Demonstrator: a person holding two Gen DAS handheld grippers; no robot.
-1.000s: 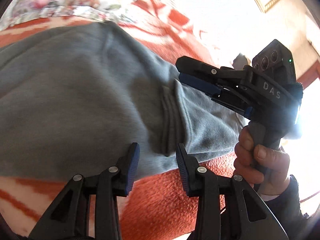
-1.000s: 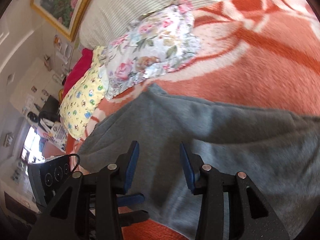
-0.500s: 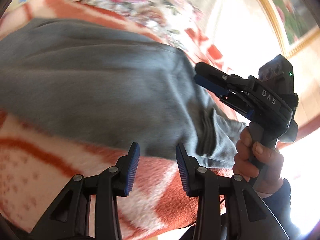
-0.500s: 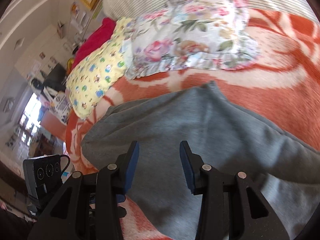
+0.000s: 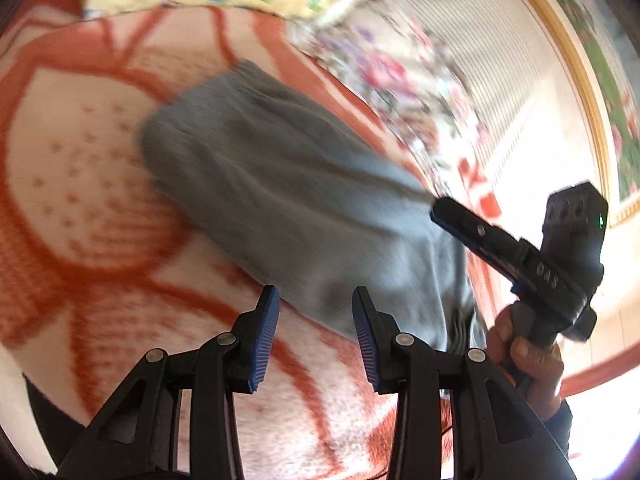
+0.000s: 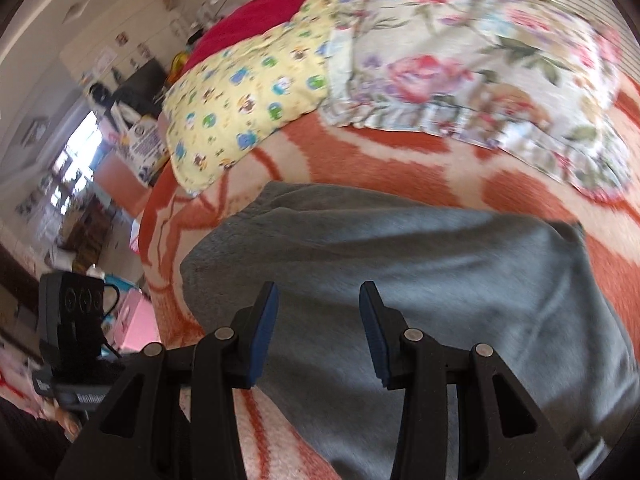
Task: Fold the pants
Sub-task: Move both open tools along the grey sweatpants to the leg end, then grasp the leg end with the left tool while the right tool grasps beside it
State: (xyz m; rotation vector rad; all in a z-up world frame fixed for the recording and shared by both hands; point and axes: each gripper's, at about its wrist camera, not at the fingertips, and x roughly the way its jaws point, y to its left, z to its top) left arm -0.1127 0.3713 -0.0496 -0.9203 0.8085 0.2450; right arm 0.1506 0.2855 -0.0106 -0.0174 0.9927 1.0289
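Soft grey fleece pants [image 6: 420,280] lie folded into a thick, rounded bundle on a bed covered by a fuzzy orange-and-cream blanket [image 5: 100,208], short of the floral pillow [image 6: 480,68] and yellow patterned pillow [image 6: 248,92] at the head edge. The left gripper [image 5: 314,330] and right gripper [image 6: 318,328] hover with fingers apart, holding nothing. Compared with a second ago, both views have swung sideways, and more of the pants' far rounded end shows.
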